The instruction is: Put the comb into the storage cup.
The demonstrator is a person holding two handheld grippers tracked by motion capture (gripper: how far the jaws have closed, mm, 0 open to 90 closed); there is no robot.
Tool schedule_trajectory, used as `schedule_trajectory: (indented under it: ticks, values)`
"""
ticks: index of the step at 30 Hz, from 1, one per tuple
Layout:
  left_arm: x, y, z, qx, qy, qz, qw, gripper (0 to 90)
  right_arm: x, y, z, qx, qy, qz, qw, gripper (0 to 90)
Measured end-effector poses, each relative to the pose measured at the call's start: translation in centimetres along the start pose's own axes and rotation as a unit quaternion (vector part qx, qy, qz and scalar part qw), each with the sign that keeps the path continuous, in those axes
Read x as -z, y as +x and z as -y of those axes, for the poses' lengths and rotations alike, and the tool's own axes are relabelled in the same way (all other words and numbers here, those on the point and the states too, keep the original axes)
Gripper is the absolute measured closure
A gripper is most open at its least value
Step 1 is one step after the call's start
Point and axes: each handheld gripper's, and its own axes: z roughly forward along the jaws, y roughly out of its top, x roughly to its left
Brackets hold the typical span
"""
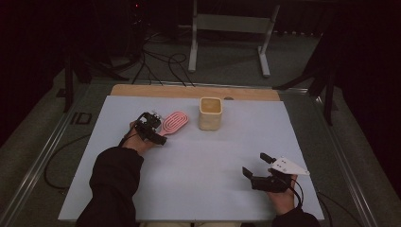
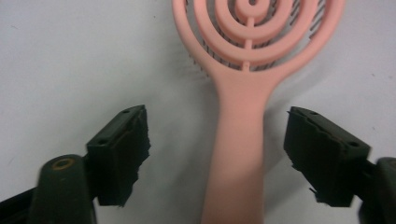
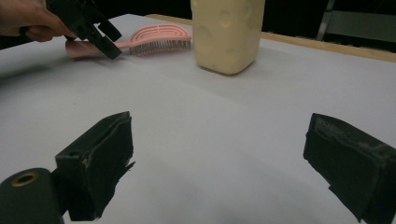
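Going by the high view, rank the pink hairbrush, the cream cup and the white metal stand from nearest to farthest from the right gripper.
Measured from the right gripper, at the table's near right:
1. cream cup, upright past the table's middle.
2. pink hairbrush, lying flat, farther left, with its handle between the left gripper's open jaws.
3. white metal stand, on the floor beyond the table.

A dim lab or recording studio. A white work table (image 1: 213, 156) with a wooden far edge stands on grey carpet. Beyond the table, black cables (image 1: 161, 66) trail across the floor beside a white metal stand (image 1: 227, 33). Black tripod legs (image 1: 326, 80) flank the table against dark surroundings.
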Motion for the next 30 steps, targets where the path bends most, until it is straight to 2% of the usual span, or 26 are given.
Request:
schedule_trajectory:
  ticks: [3,8,13,17,21,27,30]
  values:
    - [-0.1,-0.1,-0.3,0.004,-0.001,-0.003,1.0000,29.1,0.0,0.0,0.0,-0.001,0.000,0.001,1.0000,8.2]
    - [-0.3,-0.1,-0.7,-0.001,0.006,-0.002,1.0000,40.6,0.0,0.0,0.0,-0.001,0.001,0.000,1.0000,8.2]
    - [-0.4,0.0,-1.1,-0.003,0.016,0.000,0.9999,45.3,0.0,0.0,0.0,-0.002,0.001,-0.001,1.0000,8.2]
    - [-0.6,0.0,-1.5,-0.006,0.024,0.011,0.9996,49.2,0.0,-0.1,0.0,-0.002,0.000,-0.002,1.0000,8.2]
    - [-0.7,0.0,-1.6,0.002,0.026,0.026,0.9993,55.0,0.0,-0.1,0.0,-0.001,0.000,-0.002,1.0000,8.2]
    - [-0.7,-0.2,-1.7,-0.004,0.026,0.043,0.9987,59.9,-0.1,-0.1,0.0,-0.001,0.001,-0.001,1.0000,8.2]
    - [-0.7,0.0,-1.7,0.004,0.029,0.053,0.9982,62.5,-0.1,-0.1,0.0,-0.001,0.002,-0.001,1.0000,8.2]
